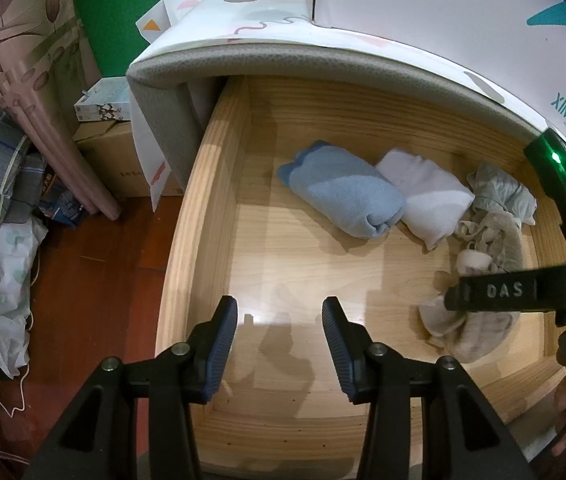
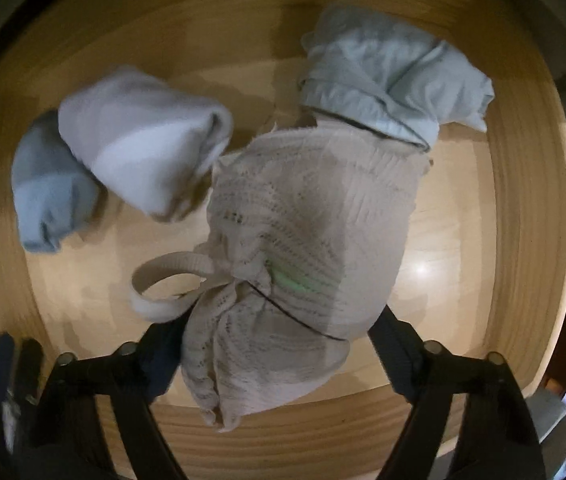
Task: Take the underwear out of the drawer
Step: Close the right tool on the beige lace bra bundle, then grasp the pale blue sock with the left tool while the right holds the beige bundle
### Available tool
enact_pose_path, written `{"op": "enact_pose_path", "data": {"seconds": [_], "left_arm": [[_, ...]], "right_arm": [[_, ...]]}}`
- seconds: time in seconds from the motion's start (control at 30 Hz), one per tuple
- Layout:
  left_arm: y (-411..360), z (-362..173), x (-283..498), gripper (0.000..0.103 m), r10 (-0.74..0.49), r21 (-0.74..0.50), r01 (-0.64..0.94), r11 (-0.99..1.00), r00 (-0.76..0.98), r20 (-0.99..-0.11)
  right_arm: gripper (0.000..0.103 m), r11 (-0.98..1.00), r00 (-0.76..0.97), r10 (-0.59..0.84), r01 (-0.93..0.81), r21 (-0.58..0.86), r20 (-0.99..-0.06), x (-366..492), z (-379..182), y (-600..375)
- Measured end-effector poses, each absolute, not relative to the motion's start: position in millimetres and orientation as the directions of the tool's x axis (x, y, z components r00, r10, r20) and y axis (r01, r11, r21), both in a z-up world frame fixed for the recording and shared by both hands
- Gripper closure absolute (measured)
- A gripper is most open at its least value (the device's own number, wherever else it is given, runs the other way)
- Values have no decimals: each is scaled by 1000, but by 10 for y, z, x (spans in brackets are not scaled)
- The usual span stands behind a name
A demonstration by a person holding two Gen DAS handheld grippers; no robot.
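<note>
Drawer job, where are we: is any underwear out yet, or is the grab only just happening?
Done: the drawer is pulled open. In hand: the right gripper straddles the beige lace underwear, fingers on both sides; a firm pinch can't be confirmed, and the garment is over the drawer floor. The left gripper hovers open and empty. Left: lifting it out. The grey-green garment, white roll and blue roll remain inside.

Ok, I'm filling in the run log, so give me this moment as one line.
left gripper: open, over drawer | right gripper: around beige underwear, grip unclear
</note>
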State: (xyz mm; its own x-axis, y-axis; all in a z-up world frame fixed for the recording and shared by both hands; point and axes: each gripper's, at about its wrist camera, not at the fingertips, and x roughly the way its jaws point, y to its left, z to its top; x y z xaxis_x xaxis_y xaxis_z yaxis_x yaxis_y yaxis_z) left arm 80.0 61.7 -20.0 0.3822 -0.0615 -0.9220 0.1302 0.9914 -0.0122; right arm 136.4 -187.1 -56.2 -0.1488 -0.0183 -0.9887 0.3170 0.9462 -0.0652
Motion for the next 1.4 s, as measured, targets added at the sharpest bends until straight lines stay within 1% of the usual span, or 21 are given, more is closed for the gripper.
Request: {"op": "enact_pose_path", "data": {"seconds": [0.17, 0.47, 0.57, 0.7, 0.8, 0.97, 1.07, 1.23, 1.3, 1.33, 1.4], "left_arm": [[628, -200, 800, 58, -63, -15, 127, 992, 381, -922], [626, -206, 813, 58, -59, -13, 123, 992, 379, -924], [627, -202, 818, 58, -58, -12, 122, 992, 378, -924], [635, -209, 818, 58, -54, -10, 118, 993, 373, -926], [649, -216, 819, 58, -51, -10, 112, 994, 370, -928], [672, -224, 825, 58, -49, -14, 98, 995, 361, -931], [691, -230, 824, 58, -56, -24, 92, 995, 356, -933], [684, -236, 824, 58, -47, -12, 100, 995, 350, -936], [669, -238, 834, 58, -48, -10, 110, 994, 348, -936], [664, -237, 840, 58, -49, -11, 110, 994, 346, -937], [669, -236, 861, 58, -71, -37, 108, 993, 337, -939]], "right_arm": [[29, 971, -150, -90, 209, -120, -985, 1301, -540, -1846], [30, 981, -165, -192, 1, -195, -967, 1060, -580, -1974], [30, 980, -158, -200, -29, -198, -967, 1014, -579, -2062], [30, 984, -154, -178, -17, -178, -972, 905, -586, -2166], [30, 985, -155, -171, -7, -172, -973, 1008, -625, -1975], [32, 983, -158, -119, 123, -139, -980, 1003, -585, -2208], [34, 978, -157, -91, 173, -118, -983, 996, -584, -2266], [35, 976, -149, -94, 179, -121, -984, 1156, -728, -2099], [35, 977, -147, -94, 178, -120, -985, 1102, -949, -2120], [35, 977, -147, -94, 177, -119, -985, 1046, -840, -2174], [35, 978, -145, -93, 174, -118, -985, 1003, -795, -2195]]}}
